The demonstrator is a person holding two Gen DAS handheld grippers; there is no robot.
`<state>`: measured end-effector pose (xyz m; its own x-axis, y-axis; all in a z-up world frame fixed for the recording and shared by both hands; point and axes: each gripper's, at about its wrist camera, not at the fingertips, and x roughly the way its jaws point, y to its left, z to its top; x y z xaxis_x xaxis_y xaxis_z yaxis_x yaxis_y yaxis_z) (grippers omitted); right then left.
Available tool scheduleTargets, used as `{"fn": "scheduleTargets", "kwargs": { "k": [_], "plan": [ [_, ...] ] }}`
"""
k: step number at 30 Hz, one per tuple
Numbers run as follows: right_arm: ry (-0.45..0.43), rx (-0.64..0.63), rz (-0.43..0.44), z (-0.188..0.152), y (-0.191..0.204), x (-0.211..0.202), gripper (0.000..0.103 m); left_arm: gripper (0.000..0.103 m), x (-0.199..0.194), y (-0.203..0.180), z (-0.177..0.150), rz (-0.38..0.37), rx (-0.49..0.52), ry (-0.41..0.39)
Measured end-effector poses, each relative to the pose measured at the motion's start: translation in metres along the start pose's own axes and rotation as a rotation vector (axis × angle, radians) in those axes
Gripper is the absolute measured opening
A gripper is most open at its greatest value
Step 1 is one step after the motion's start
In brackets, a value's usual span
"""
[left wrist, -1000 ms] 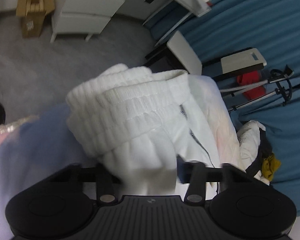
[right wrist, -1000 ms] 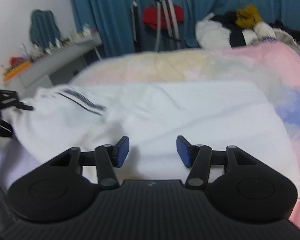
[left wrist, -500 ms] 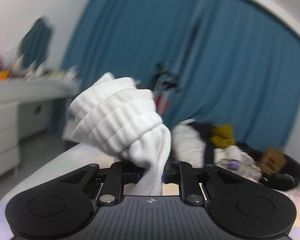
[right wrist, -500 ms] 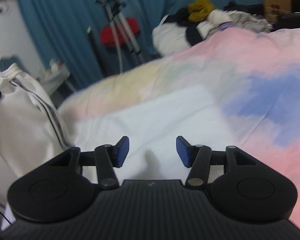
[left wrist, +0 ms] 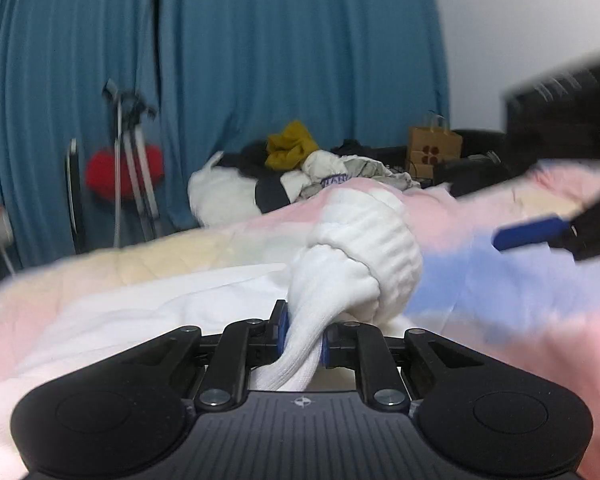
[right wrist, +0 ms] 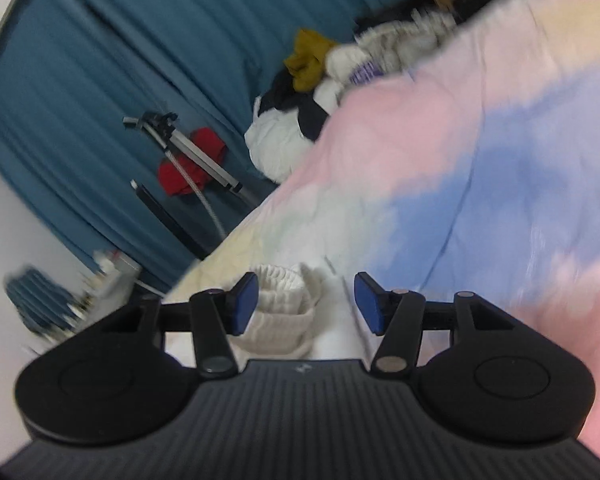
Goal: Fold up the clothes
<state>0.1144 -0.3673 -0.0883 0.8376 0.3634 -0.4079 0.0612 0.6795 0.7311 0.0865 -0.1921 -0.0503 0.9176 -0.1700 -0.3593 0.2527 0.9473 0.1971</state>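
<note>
Item: white garment (left wrist: 352, 256), ribbed knit at the bunched end. My left gripper (left wrist: 303, 340) is clamped on a twisted neck of it, blue pads pressing the cloth from both sides; the ribbed bundle bulges just past the fingertips. The rest of the garment spreads flat and white over the bed (left wrist: 520, 320) to the left of the gripper.

Item: my right gripper (right wrist: 305, 304), jaws apart, nothing pinched. In its own view the ribbed white cloth (right wrist: 282, 304) sits below and behind the left pad; I cannot tell whether it touches. The same gripper shows blurred at the right edge of the left wrist view (left wrist: 540, 232), above the bedspread.

Item: bed, covered in a pastel pink, blue and yellow spread.

Item: heap of clothes (left wrist: 300, 168) at the far end of the bed, with a mustard piece on top.

Item: blue curtain (left wrist: 260, 60) behind; tripod (left wrist: 130, 152) and a red object (left wrist: 104, 176) before it; brown paper bag (left wrist: 434, 148) at right.
</note>
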Motion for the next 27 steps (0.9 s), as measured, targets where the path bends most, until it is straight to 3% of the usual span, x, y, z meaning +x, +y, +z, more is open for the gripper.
{"fn": "scheduleTargets", "kwargs": {
  "k": [2, 5, 7, 12, 17, 24, 25, 27],
  "plan": [
    [0.032, 0.049, 0.037, 0.002, -0.008, 0.006, 0.057, 0.018, -0.004, 0.005, -0.004, -0.014, 0.030, 0.009],
    [0.075, 0.084, 0.121, 0.003, -0.006, 0.015, 0.057, 0.029, -0.014, 0.019, -0.003, -0.061, 0.085, 0.043],
    [0.104, 0.095, 0.175, 0.004, -0.003, 0.021, 0.057, 0.048, -0.031, 0.031, -0.007, -0.094, 0.143, 0.074],
    [0.170, 0.105, 0.177, 0.006, 0.004, 0.041, 0.081, 0.073, -0.063, 0.075, -0.034, -0.098, 0.334, 0.150],
    [0.265, 0.055, 0.189, 0.014, 0.014, 0.078, 0.081, 0.075, -0.086, 0.105, -0.061, -0.080, 0.426, 0.220],
    [0.405, -0.086, 0.123, -0.002, 0.016, 0.123, 0.082, 0.073, -0.104, 0.132, -0.083, -0.111, 0.349, 0.258],
    [0.415, -0.108, 0.120, -0.006, 0.016, 0.125, 0.079, 0.073, -0.107, 0.134, -0.086, -0.117, 0.341, 0.261],
    [0.391, -0.141, 0.098, -0.006, 0.022, 0.120, 0.055, 0.073, -0.112, 0.137, -0.089, -0.123, 0.326, 0.262]
  ]
}}
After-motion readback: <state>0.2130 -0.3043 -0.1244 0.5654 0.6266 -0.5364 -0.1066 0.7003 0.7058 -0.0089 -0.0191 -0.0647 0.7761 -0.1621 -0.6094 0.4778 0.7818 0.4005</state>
